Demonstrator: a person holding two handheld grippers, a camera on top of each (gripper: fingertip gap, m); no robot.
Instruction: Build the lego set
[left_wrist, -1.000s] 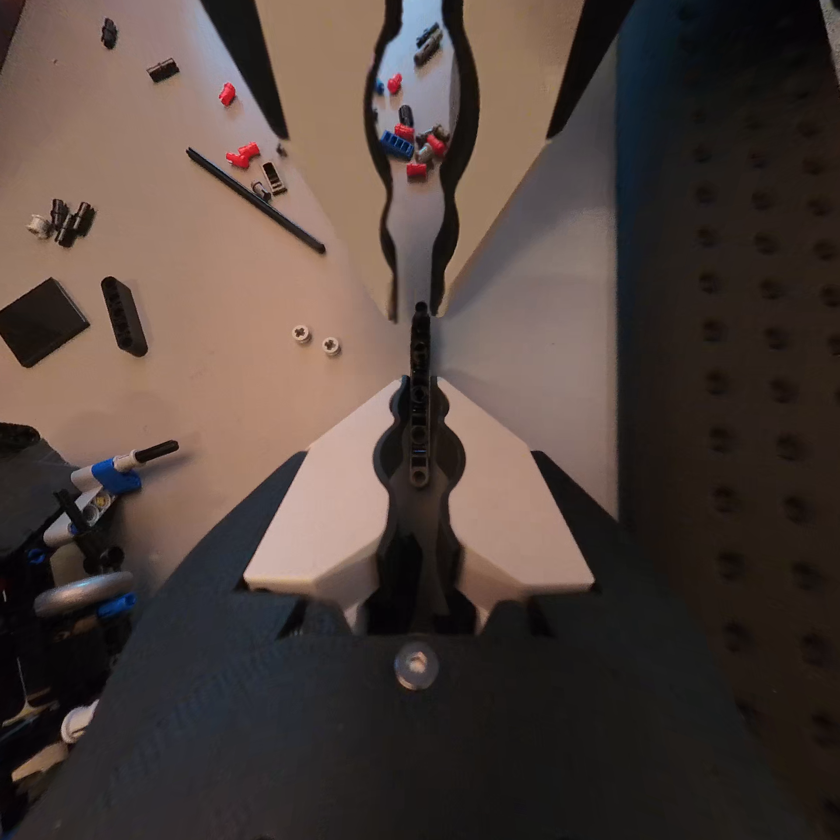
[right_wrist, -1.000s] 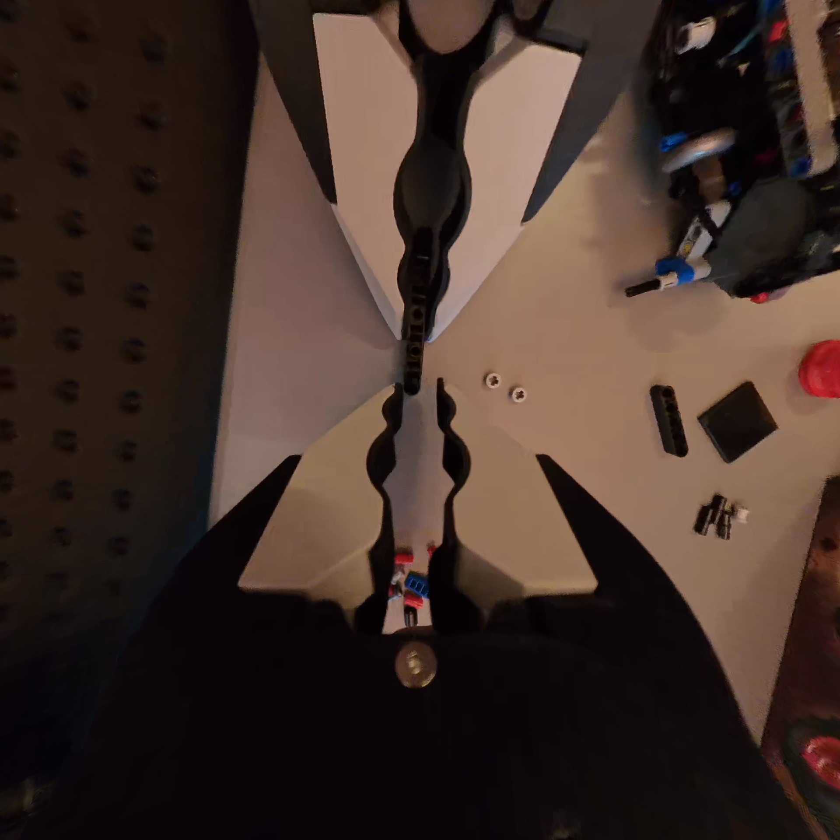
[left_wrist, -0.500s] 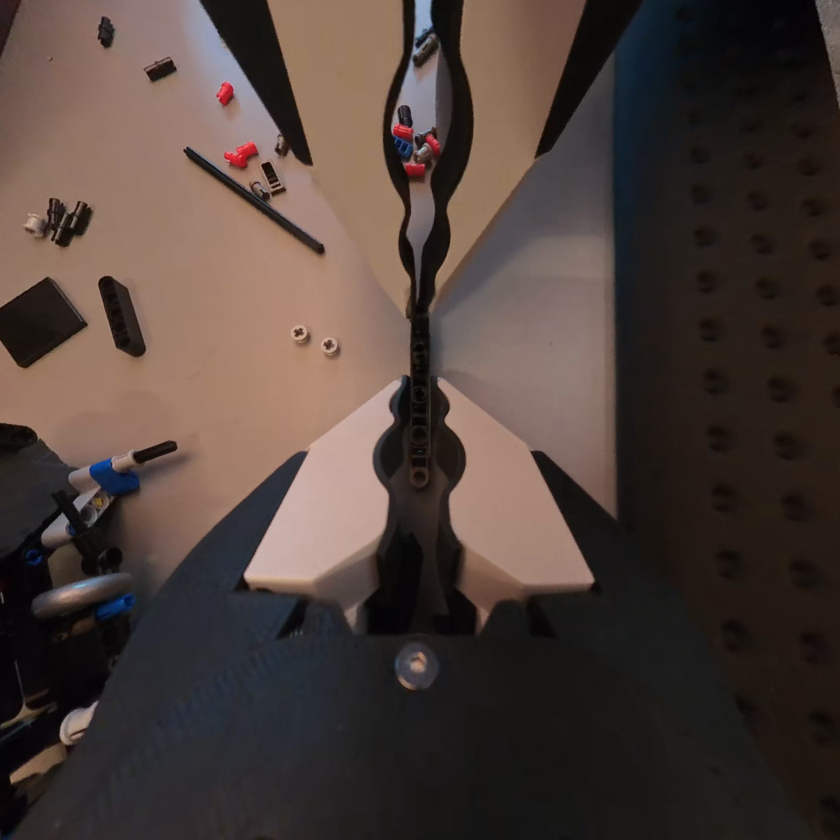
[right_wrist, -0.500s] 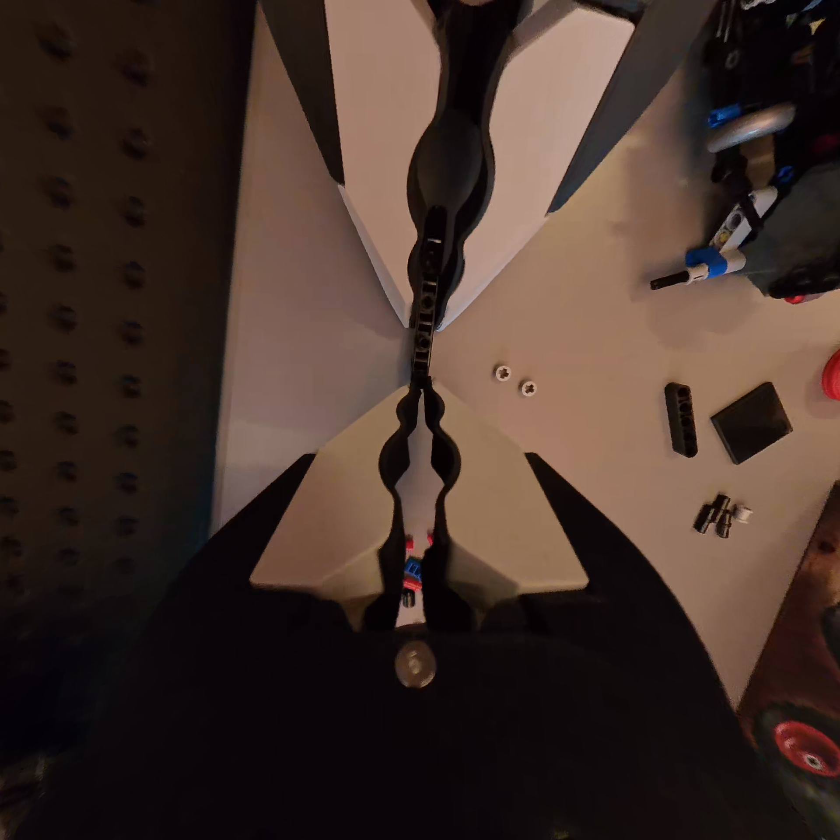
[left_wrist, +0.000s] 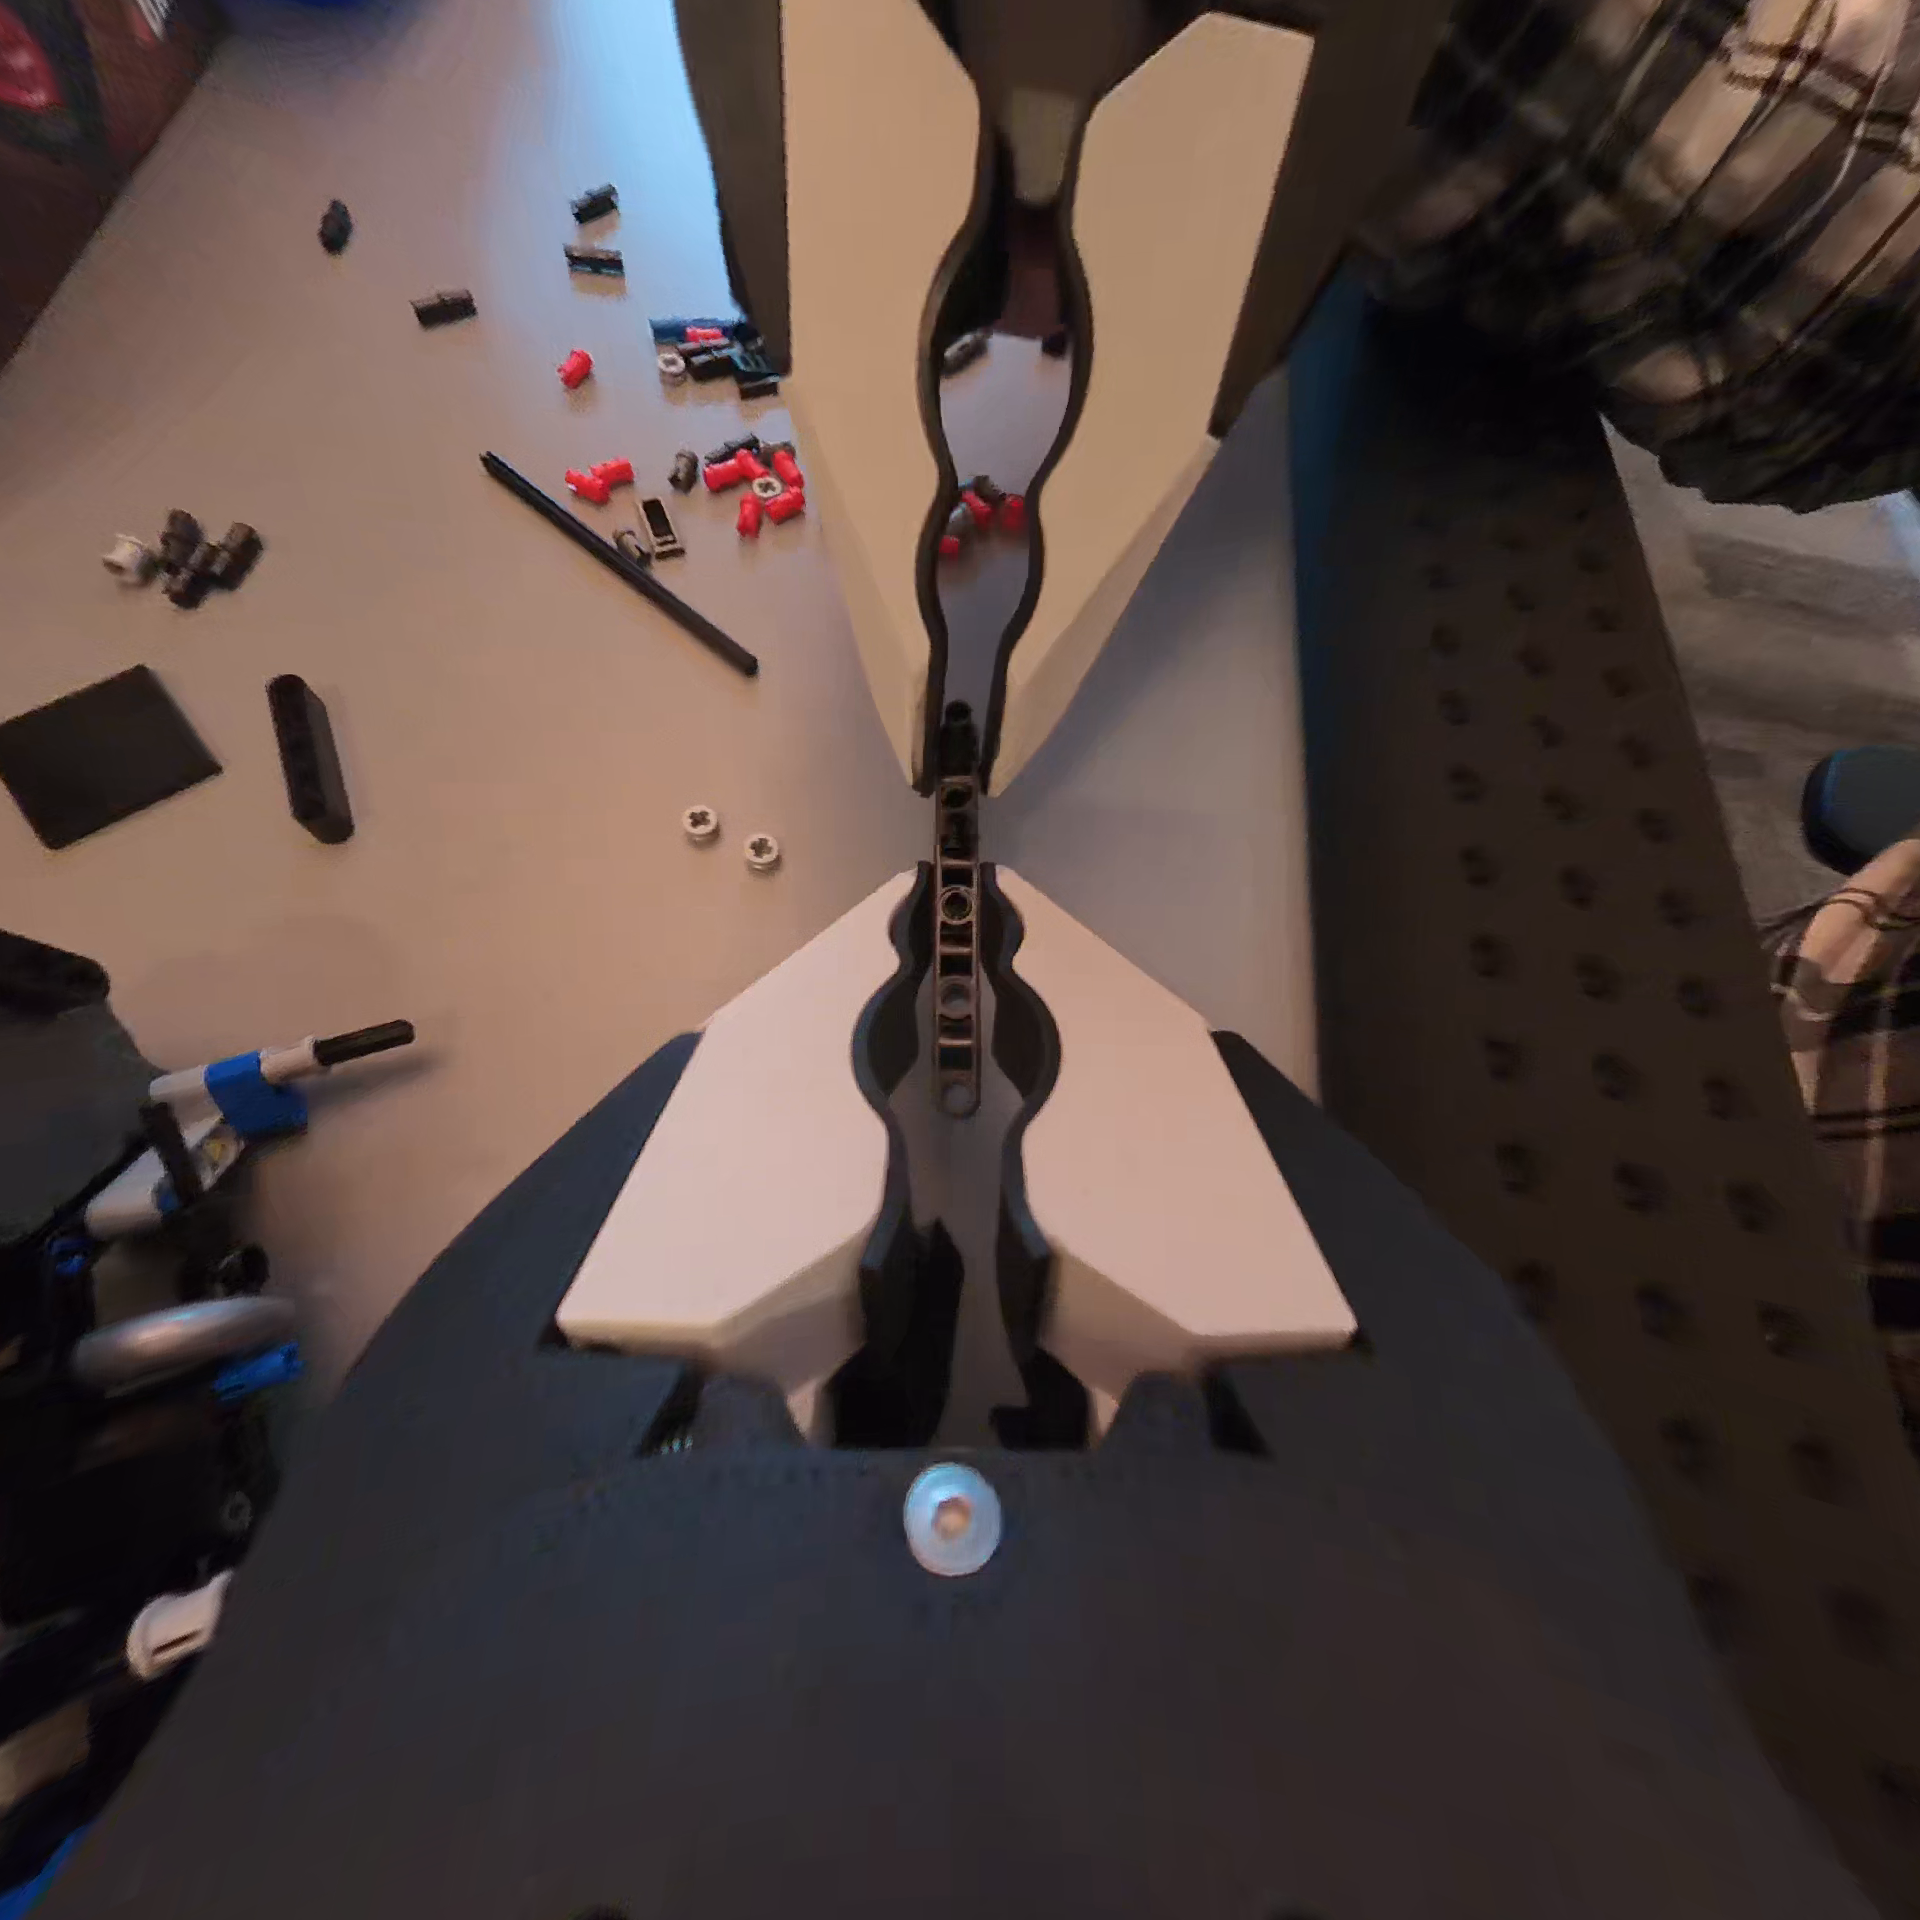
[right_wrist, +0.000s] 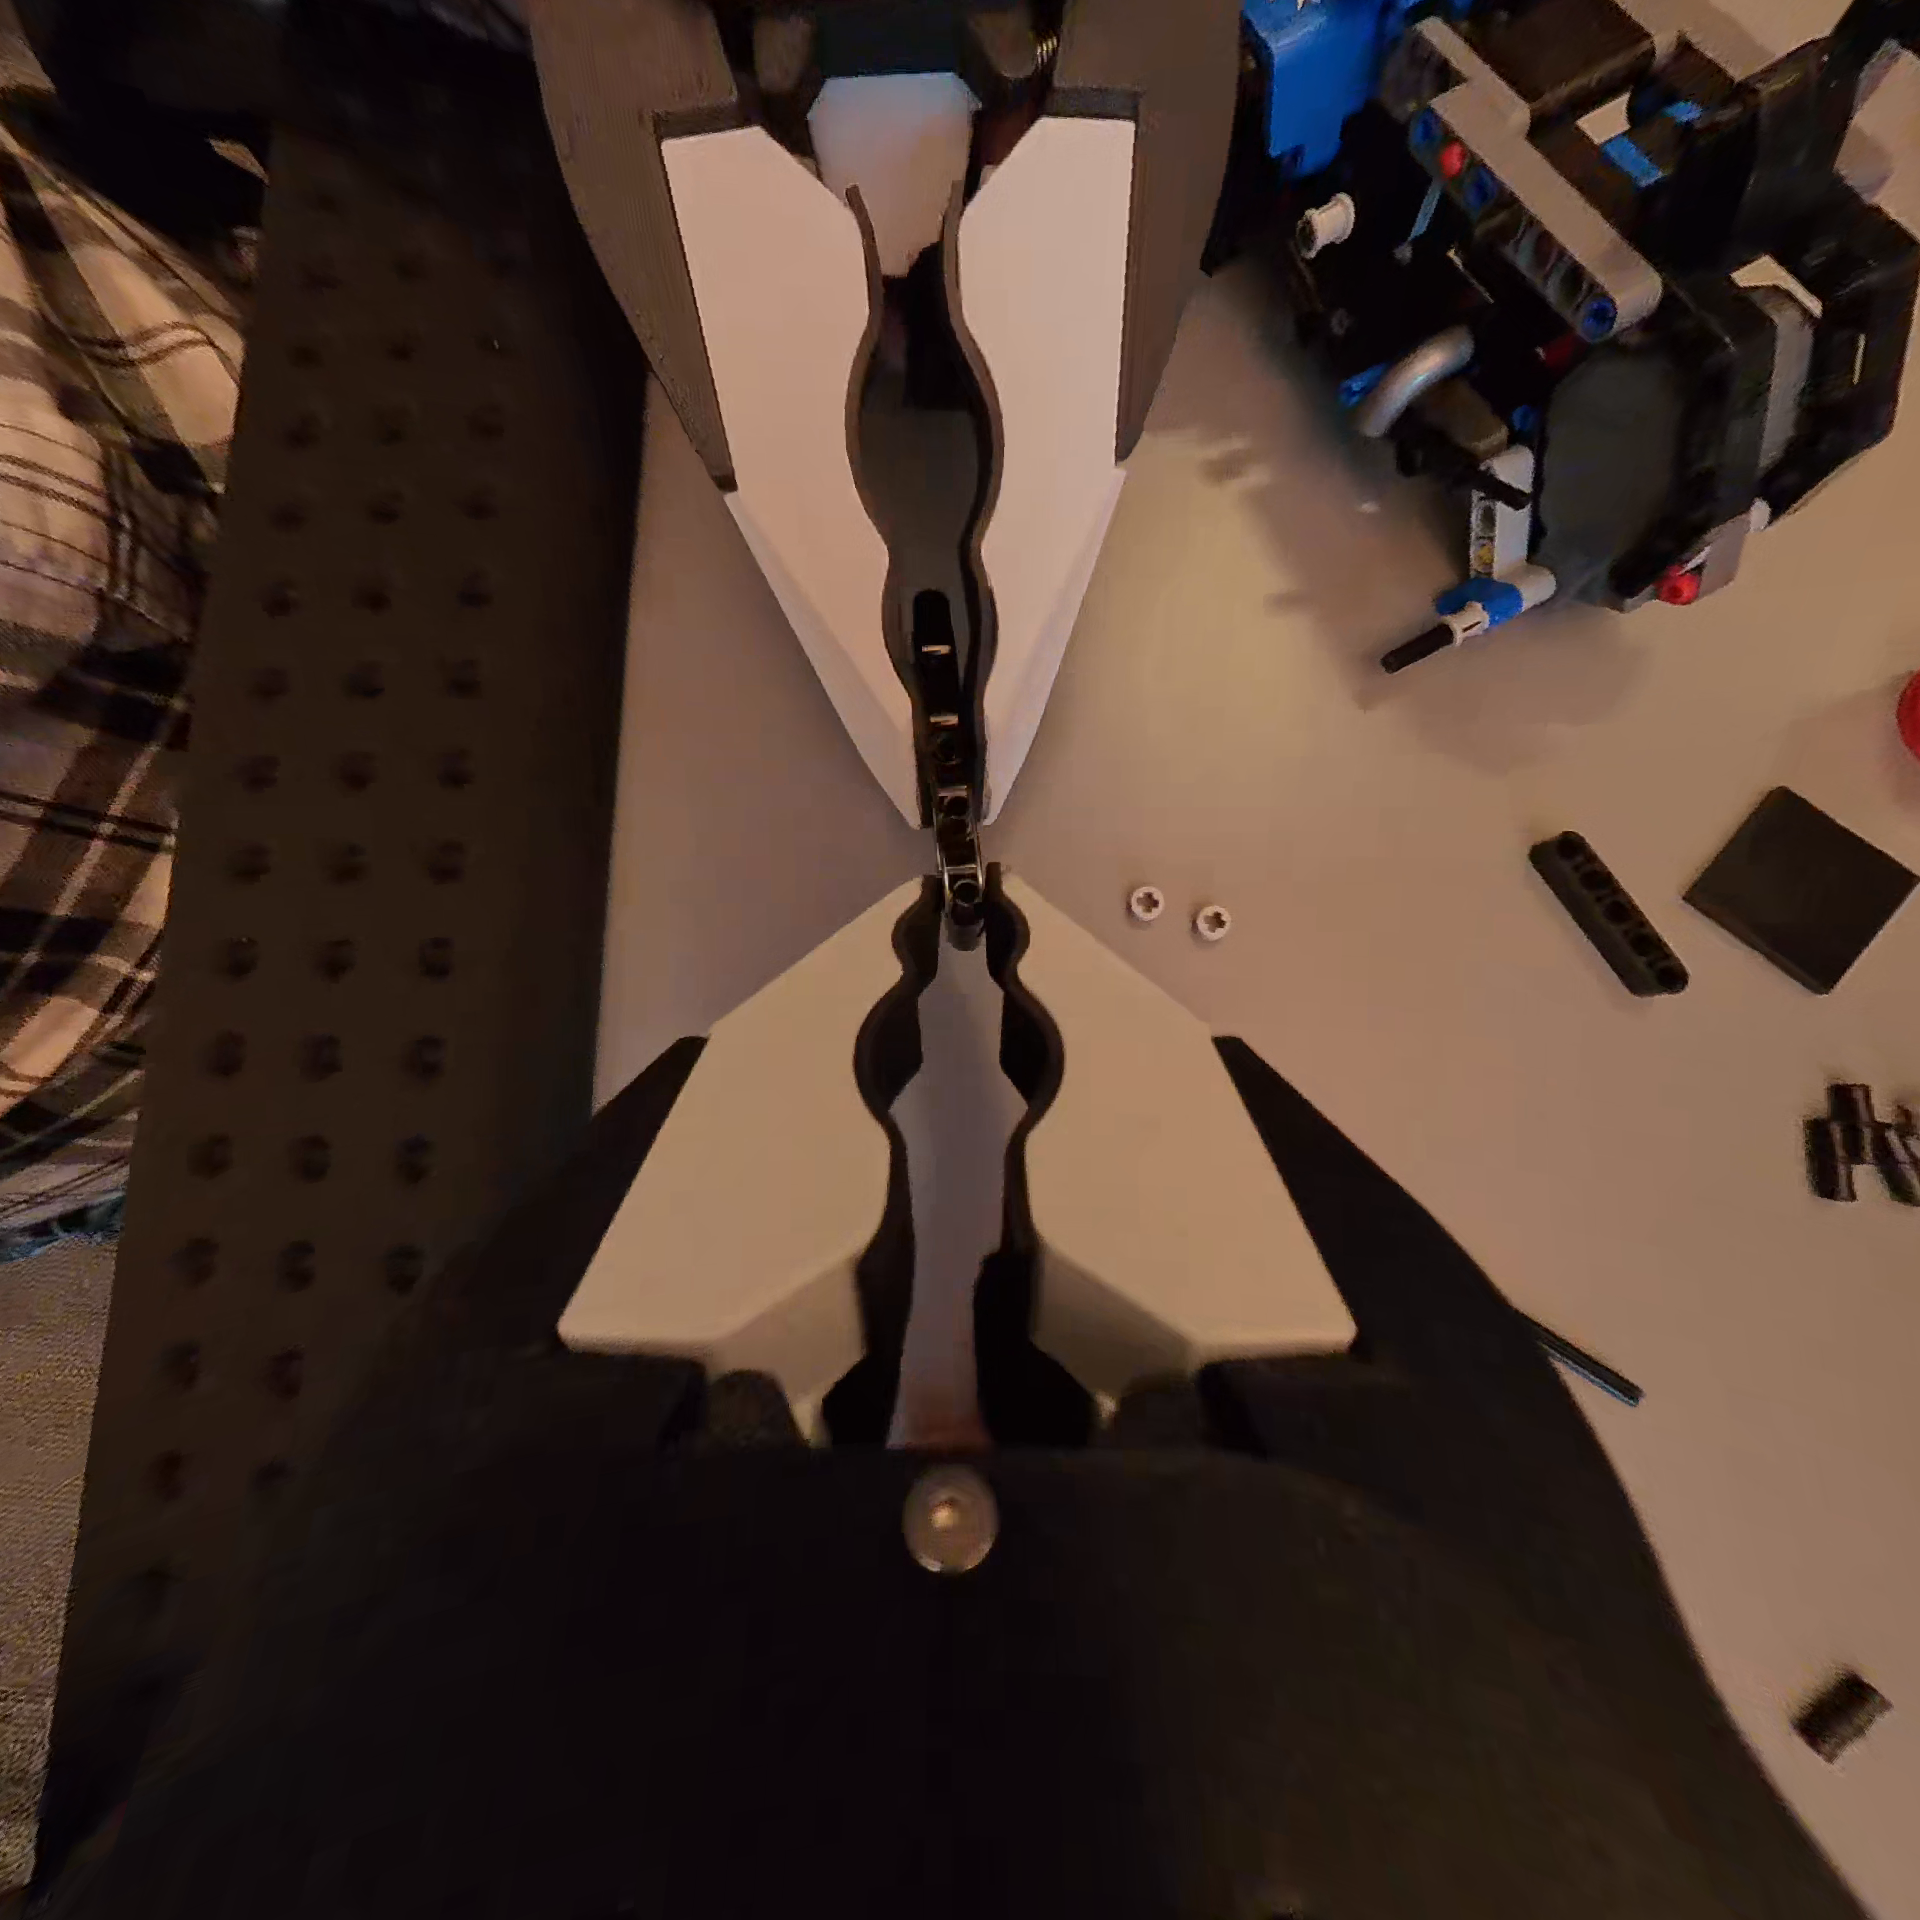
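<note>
Facing tip to tip above the counter (left_wrist: 499, 935), the two claws share one black holed beam (left_wrist: 956, 935). Left claw (left_wrist: 956, 883) is clamped on its near length; right claw (right_wrist: 961, 894) pinches its far end. Two white bushes (right_wrist: 1179, 912) lie just beside them.

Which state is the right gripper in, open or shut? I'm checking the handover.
Shut on the black beam: the right gripper pinches its end; the left gripper holds the rest.
</note>
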